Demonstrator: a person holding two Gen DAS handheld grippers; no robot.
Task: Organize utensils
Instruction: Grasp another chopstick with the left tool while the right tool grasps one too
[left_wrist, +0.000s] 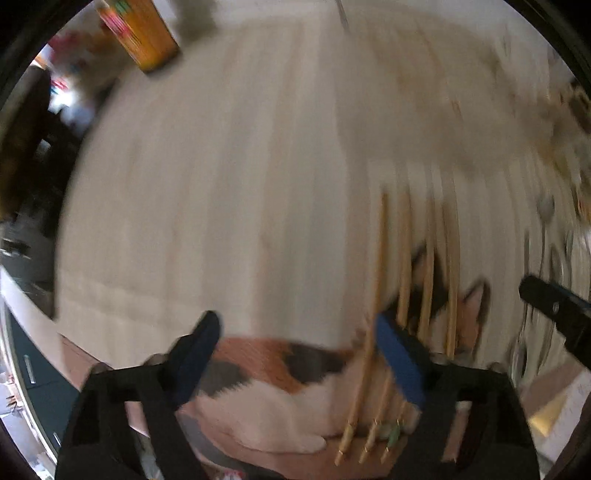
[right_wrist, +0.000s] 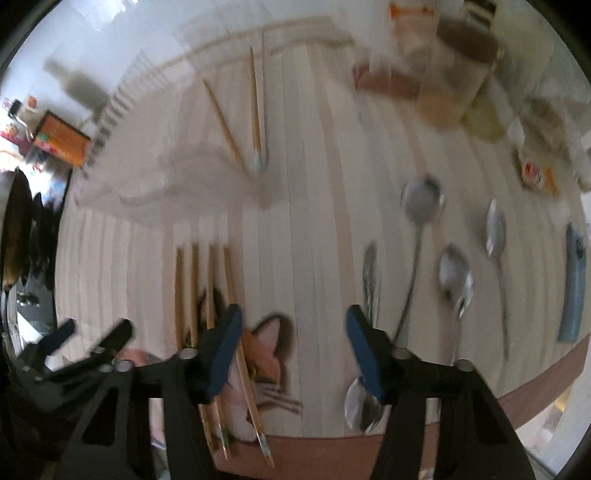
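Note:
Several wooden chopsticks (left_wrist: 428, 280) lie side by side on a pale striped placemat (left_wrist: 221, 184) printed with a cat. My left gripper (left_wrist: 299, 332) hovers over the mat, open, nothing between its blue pads; its right pad (left_wrist: 399, 358) sits just left of the chopsticks. In the right wrist view the same chopstick row (right_wrist: 192, 288) lies at lower left, and two more chopsticks (right_wrist: 255, 110) lie farther off. Several metal spoons (right_wrist: 423, 201) are scattered to the right. My right gripper (right_wrist: 293, 332) is open above the cat print, empty. Both views are blurred.
An orange box (left_wrist: 140, 33) stands at the mat's far left corner, also the orange box (right_wrist: 61, 144) in the right view. A blue flat object (right_wrist: 572, 288) lies at the right edge. Jars and packets (right_wrist: 443, 85) crowd the far right. The left gripper (right_wrist: 92, 343) shows beside my right one.

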